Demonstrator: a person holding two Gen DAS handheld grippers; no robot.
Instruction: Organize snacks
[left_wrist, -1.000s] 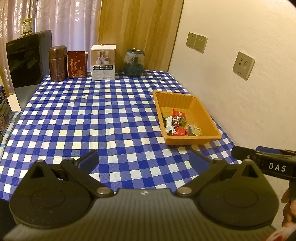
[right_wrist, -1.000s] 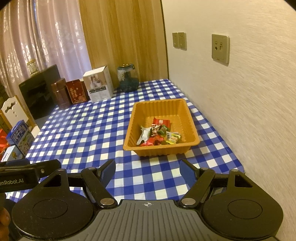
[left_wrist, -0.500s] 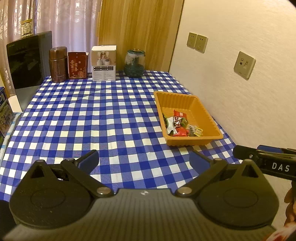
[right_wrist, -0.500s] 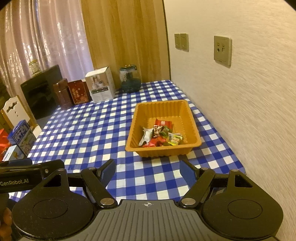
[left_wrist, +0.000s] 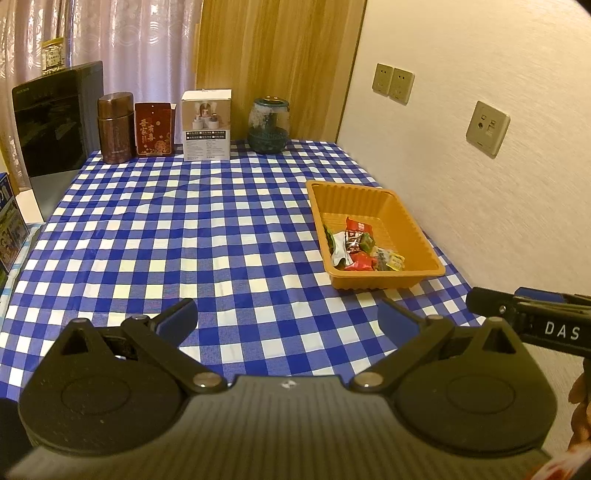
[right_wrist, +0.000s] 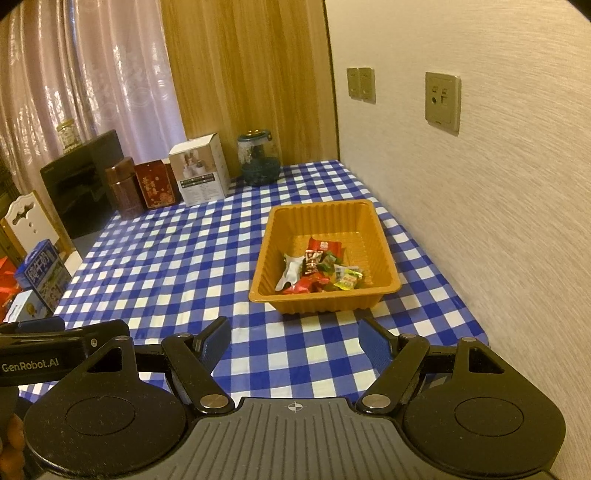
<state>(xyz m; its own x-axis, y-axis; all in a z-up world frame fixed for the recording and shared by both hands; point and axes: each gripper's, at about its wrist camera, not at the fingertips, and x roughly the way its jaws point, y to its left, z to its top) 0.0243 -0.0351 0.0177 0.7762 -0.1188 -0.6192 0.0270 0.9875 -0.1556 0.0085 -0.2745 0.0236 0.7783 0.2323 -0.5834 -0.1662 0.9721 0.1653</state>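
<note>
An orange plastic tray (left_wrist: 406, 218) (right_wrist: 384, 251) sits on the blue-and-white checked tablecloth (left_wrist: 184, 229) near the right wall. Several wrapped snacks (left_wrist: 360, 249) (right_wrist: 319, 271) lie piled in its near half. My left gripper (left_wrist: 288, 319) hovers open over the cloth, short of the tray and to its left, with nothing between its blue pads. Just short of the tray's near rim, my right gripper (right_wrist: 295, 341) is open and empty too. Its body shows at the right edge of the left wrist view, and the left one's body at the left edge of the right wrist view.
Along the table's far edge stand a brown canister (left_wrist: 115, 127), a red box (left_wrist: 154, 129), a white carton (left_wrist: 207, 125) and a dark glass jar (left_wrist: 268, 125). A black appliance (left_wrist: 51, 122) sits far left. The wall (left_wrist: 480, 147) with sockets runs along the right. Boxes (right_wrist: 40, 277) lie beyond the left table edge.
Both views have shifted slightly, with the tray sitting a little nearer and lower in frame. Both grippers stay open and nothing on the table has moved.
</note>
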